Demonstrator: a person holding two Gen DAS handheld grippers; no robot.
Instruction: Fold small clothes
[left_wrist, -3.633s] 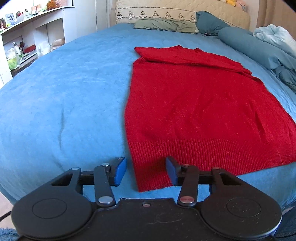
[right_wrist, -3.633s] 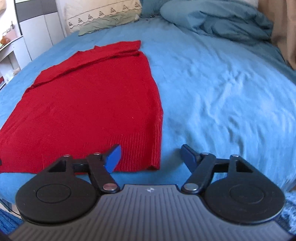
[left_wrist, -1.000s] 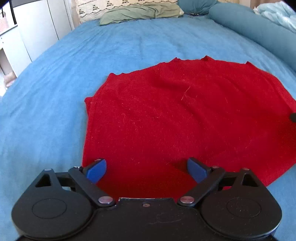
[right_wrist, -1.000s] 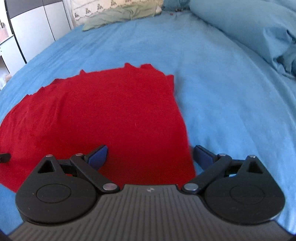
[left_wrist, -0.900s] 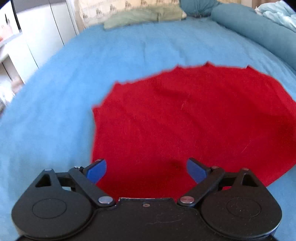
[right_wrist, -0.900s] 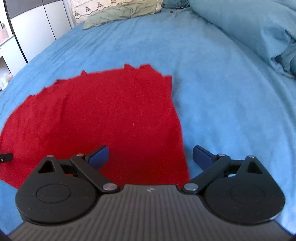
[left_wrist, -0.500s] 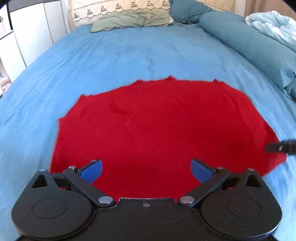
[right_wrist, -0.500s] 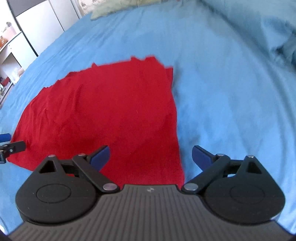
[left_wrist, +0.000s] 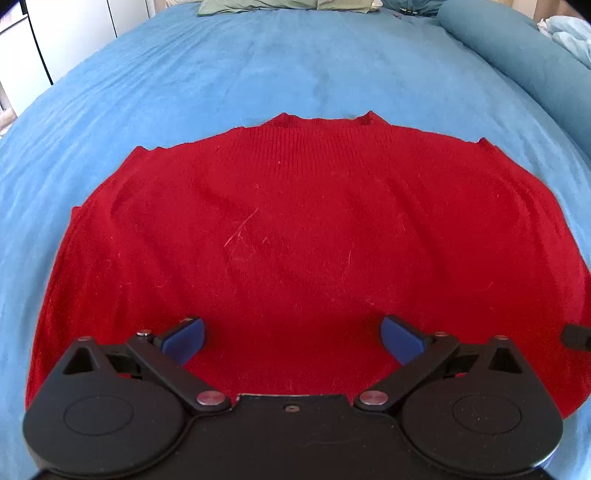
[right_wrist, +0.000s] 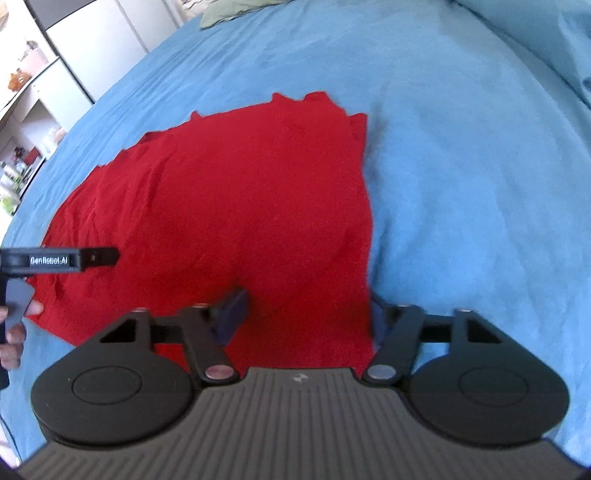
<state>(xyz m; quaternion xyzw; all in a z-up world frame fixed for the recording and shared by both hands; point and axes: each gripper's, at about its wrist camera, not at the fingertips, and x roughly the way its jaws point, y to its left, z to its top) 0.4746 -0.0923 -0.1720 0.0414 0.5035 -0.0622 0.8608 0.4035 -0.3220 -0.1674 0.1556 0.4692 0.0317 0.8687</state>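
One fold looks done, judging by the layered, stepped far edge: red sweater (left_wrist: 295, 236) lies flat on the blue bedspread (left_wrist: 258, 66) as a wide doubled panel, ribbed edge and small corner tabs lined up along the far side.

Left gripper (left_wrist: 291, 334): fingers wide apart, hovering over the near middle of the panel, nothing pinched.

Right gripper (right_wrist: 306, 314): jaws closing right now over the near right corner. Sweater edge sits between the pads; right pad is at the fabric's side edge, but the view is blurred, so I don't read a firm clamp yet.

Left gripper's body also shows at the left rim of the right wrist view, with a hand (right_wrist: 13, 332) on its trigger.

Remaining, my read: get both grips on the near edge or side, then at least one more fold to bring the panel down to a compact stack. Surface has mild ripples on the left half, so a smoothing pass may be needed. Roughly halfway.
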